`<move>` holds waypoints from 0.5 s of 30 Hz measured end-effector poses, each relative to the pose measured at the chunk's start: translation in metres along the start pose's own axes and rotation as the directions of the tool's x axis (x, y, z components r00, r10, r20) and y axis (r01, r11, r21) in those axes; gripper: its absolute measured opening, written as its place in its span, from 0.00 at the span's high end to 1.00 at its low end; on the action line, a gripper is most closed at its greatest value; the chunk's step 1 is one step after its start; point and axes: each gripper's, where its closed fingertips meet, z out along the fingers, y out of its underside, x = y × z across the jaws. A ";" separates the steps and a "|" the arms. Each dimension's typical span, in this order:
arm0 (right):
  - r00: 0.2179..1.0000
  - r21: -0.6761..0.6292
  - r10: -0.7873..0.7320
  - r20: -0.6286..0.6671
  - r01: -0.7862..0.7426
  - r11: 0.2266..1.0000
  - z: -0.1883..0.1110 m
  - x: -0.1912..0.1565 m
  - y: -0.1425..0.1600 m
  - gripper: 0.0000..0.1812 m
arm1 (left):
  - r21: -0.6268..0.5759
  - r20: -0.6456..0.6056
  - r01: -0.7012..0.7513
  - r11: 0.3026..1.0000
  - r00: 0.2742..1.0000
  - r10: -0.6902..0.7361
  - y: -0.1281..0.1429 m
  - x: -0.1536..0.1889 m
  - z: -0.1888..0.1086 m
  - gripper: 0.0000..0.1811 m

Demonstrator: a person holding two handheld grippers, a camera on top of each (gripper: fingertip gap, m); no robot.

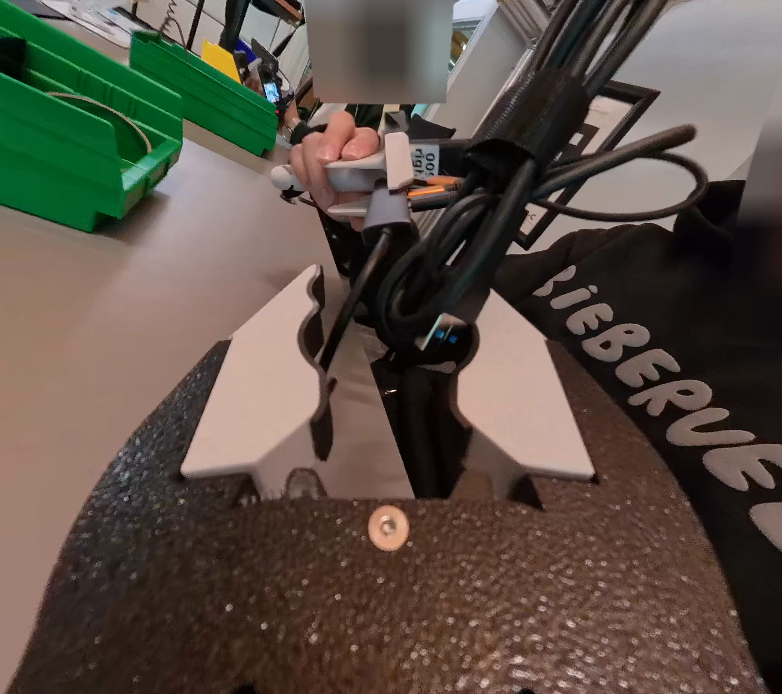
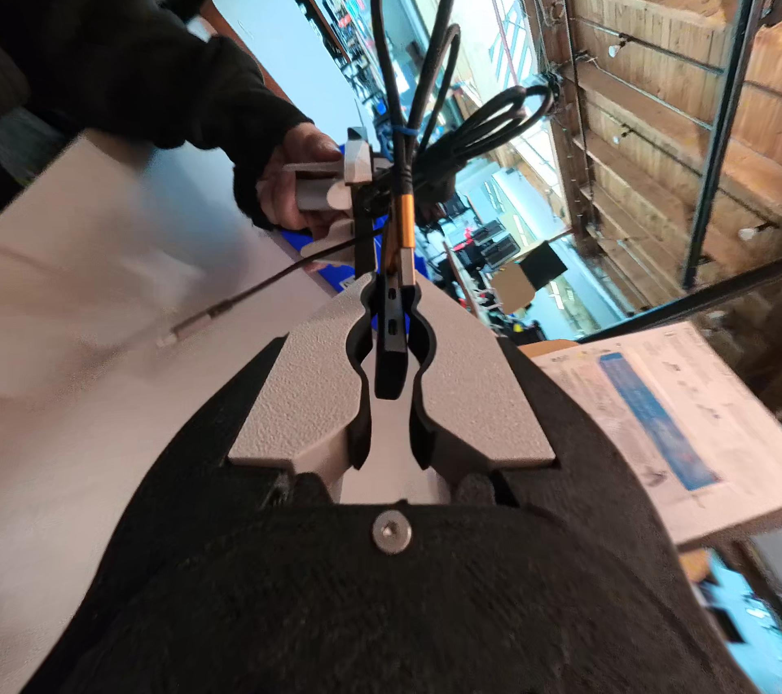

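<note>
In the left wrist view, my left gripper (image 1: pixel 395 339) stands partly open around the lower end of a strapped bundle of black cables (image 1: pixel 546 115). The bundle leans on the right finger (image 1: pixel 508 385), and a silver plug with a blue insert (image 1: pixel 444 335) sits there. A thin black cable (image 1: pixel 351 309) runs by the left finger (image 1: pixel 262 385). My right gripper (image 2: pixel 391 292) is shut on a flat black adapter (image 2: pixel 391 352). An orange-banded connector (image 2: pixel 407 220) and black cable loops (image 2: pixel 486 123) rise from the adapter. The right gripper, held by a hand, also shows in the left wrist view (image 1: pixel 427 186).
Green plastic bins (image 1: pixel 84 148) stand at the left on the beige table (image 1: pixel 127 314). A person in a black sweatshirt (image 1: pixel 677 335) is close on the right. A printed sheet (image 2: pixel 656 419) lies at the right, and a thin cable with a white plug (image 2: pixel 190 326) crosses the table. One gripper's finger ends stand about 5 cm off the other's.
</note>
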 end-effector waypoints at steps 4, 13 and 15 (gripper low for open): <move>0.962 -0.161 -0.270 -0.034 0.261 0.952 0.001 0.007 0.004 0.96 | -0.072 0.215 -0.070 0.995 0.973 0.084 0.003 -0.025 -0.032 0.58; 0.860 -0.256 -0.497 -0.116 0.458 0.852 0.005 0.018 0.003 0.96 | -0.185 0.405 -0.424 0.887 0.789 0.462 -0.015 0.004 -0.091 0.53; 0.854 -0.270 -0.505 -0.125 0.461 0.845 0.006 0.018 0.009 0.96 | -0.248 0.445 -0.465 0.850 0.725 0.526 -0.018 0.002 -0.093 0.55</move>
